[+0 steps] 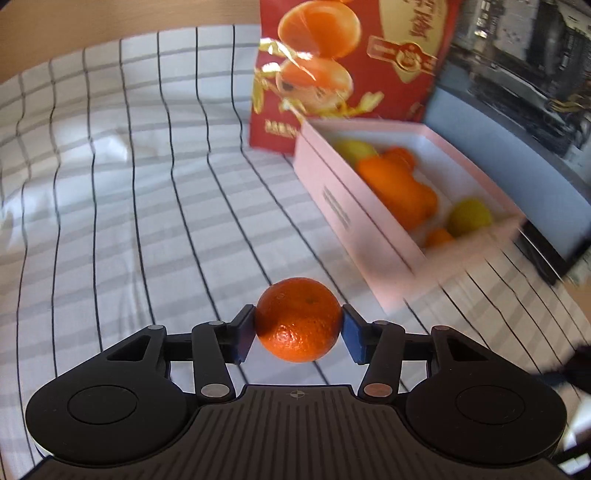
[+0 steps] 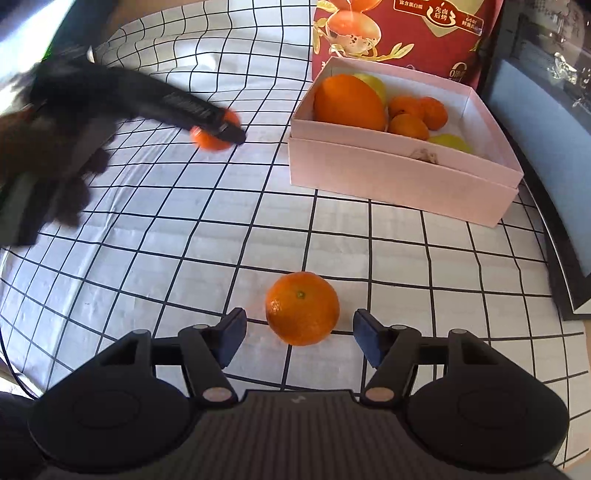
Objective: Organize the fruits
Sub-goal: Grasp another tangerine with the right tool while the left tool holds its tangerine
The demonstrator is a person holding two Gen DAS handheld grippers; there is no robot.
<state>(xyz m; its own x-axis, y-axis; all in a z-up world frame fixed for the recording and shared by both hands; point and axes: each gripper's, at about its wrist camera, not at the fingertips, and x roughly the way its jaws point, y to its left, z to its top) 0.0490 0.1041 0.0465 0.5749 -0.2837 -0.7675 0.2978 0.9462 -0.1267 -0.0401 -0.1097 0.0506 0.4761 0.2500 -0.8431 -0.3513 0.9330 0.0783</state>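
My left gripper (image 1: 298,330) is shut on a small mandarin (image 1: 298,319), its blue pads pressing both sides, above the checked cloth. The same gripper and its mandarin (image 2: 212,133) show blurred at the left of the right wrist view. A pink box (image 2: 399,177) holds a large orange (image 2: 347,101), several small mandarins and yellow-green fruits; in the left wrist view the pink box (image 1: 354,218) lies ahead to the right. My right gripper (image 2: 299,334) is open, its pads apart from a second mandarin (image 2: 302,308) that rests on the cloth between and just ahead of them.
A red printed bag (image 2: 399,33) stands behind the box. A dark-framed board (image 2: 546,158) lies along the right side. The white cloth with black grid lines (image 2: 166,236) covers the table, with wood showing at the far edge (image 1: 110,22).
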